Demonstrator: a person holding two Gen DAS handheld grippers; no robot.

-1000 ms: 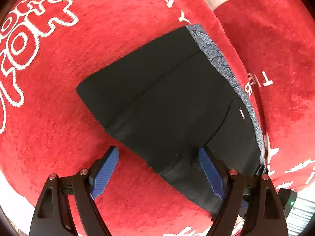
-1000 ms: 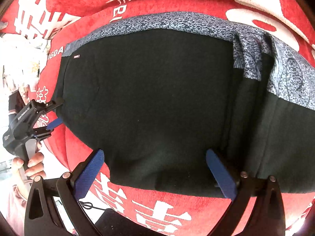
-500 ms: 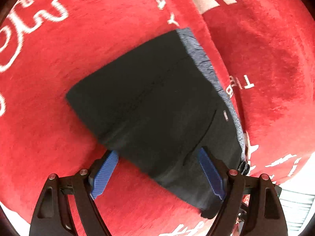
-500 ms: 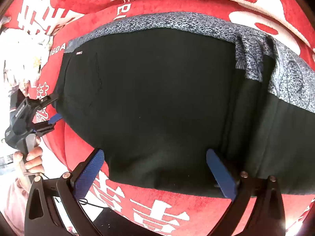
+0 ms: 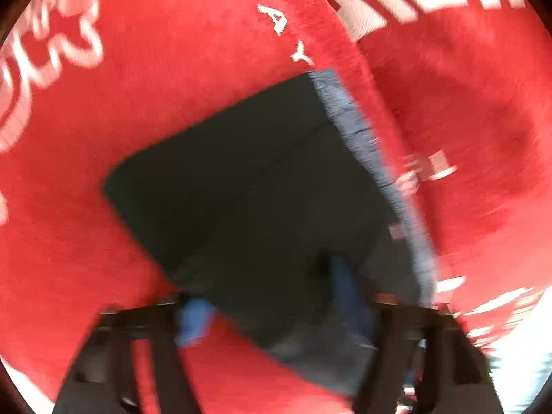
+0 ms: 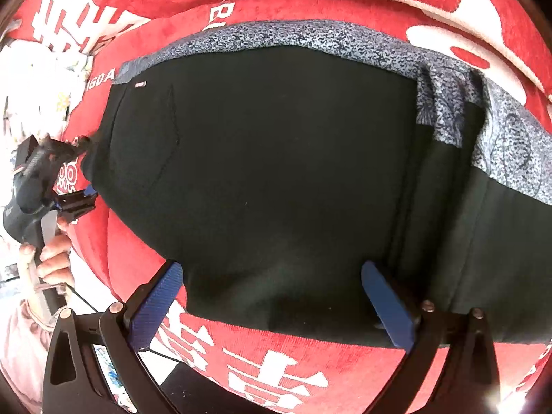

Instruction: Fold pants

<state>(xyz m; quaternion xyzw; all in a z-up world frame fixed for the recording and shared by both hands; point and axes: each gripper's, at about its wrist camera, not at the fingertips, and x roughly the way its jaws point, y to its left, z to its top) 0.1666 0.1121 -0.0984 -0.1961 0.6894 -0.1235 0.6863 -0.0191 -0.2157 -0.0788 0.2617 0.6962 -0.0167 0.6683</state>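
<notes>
Red plush cloth with white printed lettering (image 6: pixel 310 372) covered the whole surface under the work; whether a counter or something softer lay beneath could not be told.

Black pants with a grey speckled waistband (image 6: pixel 276 172) lay flat on the red cloth, spread wide across the right wrist view. A folded-over strip of the grey speckled fabric (image 6: pixel 445 103) sat over the black near the right part of that view. In the left wrist view the same garment (image 5: pixel 248 200) appeared as a dark, roughly four-sided panel, grey band along its right edge; that view was heavily motion-blurred.

Right tool (image 6: pixel 272 307): blue pads stood wide apart, the left one over the red cloth just off the garment's near hem, the right one over the black fabric. Nothing was pinched between them.

Left tool (image 5: pixel 272 296): jaws were closing, with the near corner of the pants between the blue pads. Blur prevented telling whether the pads already pressed on the fabric. In the right wrist view this tool (image 6: pixel 88 169) sat at the garment's left edge, tips touching the black cloth.

Person's left hand (image 6: pixel 51 252) gripped the left tool's handle, pale sleeve below.

Small red-and-white label (image 6: pixel 139 84) sat on the black fabric just under the waistband, near its left end.
</notes>
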